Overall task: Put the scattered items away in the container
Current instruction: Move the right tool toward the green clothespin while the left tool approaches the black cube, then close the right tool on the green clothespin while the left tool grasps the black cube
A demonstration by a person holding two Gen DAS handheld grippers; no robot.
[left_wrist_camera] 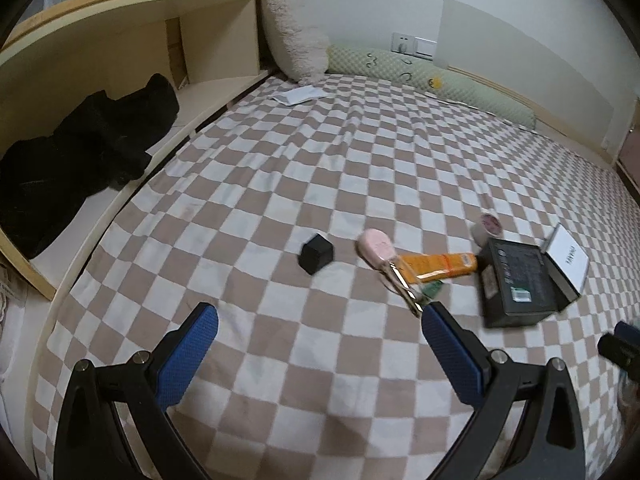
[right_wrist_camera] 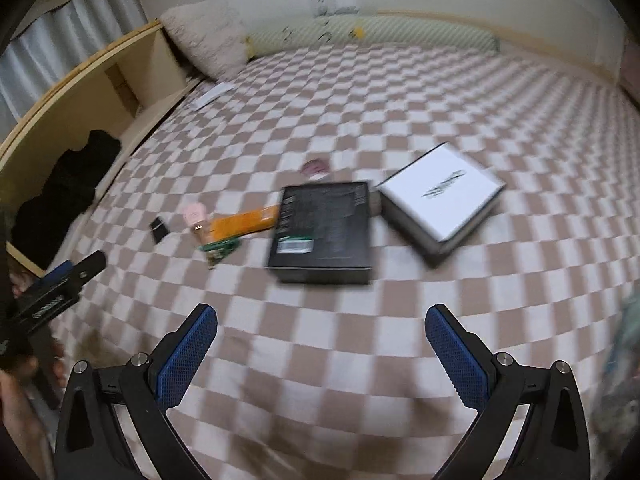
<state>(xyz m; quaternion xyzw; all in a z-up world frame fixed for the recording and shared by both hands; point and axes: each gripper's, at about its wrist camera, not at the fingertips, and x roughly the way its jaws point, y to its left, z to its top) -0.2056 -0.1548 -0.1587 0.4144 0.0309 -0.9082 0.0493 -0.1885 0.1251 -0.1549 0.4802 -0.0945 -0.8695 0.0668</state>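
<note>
On the checkered bed lie a small black cube (left_wrist_camera: pixel 316 253), a pink case with a gold clip (left_wrist_camera: pixel 376 249), an orange packet (left_wrist_camera: pixel 440 266), a green card (left_wrist_camera: pixel 432 290) and a roll of tape (left_wrist_camera: pixel 487 227). A black box (left_wrist_camera: pixel 518 282) sits to their right, with its white-topped lid (left_wrist_camera: pixel 568 260) beside it. My left gripper (left_wrist_camera: pixel 320 320) is open and empty, above the bed, short of the cube and the clip. In the right wrist view my right gripper (right_wrist_camera: pixel 321 322) is open and empty, short of the black box (right_wrist_camera: pixel 322 232) and the white-topped lid (right_wrist_camera: pixel 440 196).
A wooden shelf unit (left_wrist_camera: pixel 132 40) along the bed's left side holds a black garment (left_wrist_camera: pixel 84 148). A fluffy pillow (left_wrist_camera: pixel 292 36), a green bolster (left_wrist_camera: pixel 432 76) and a white paper (left_wrist_camera: pixel 300 94) lie at the head of the bed. Checkered bedspread (left_wrist_camera: pixel 360 152) stretches beyond.
</note>
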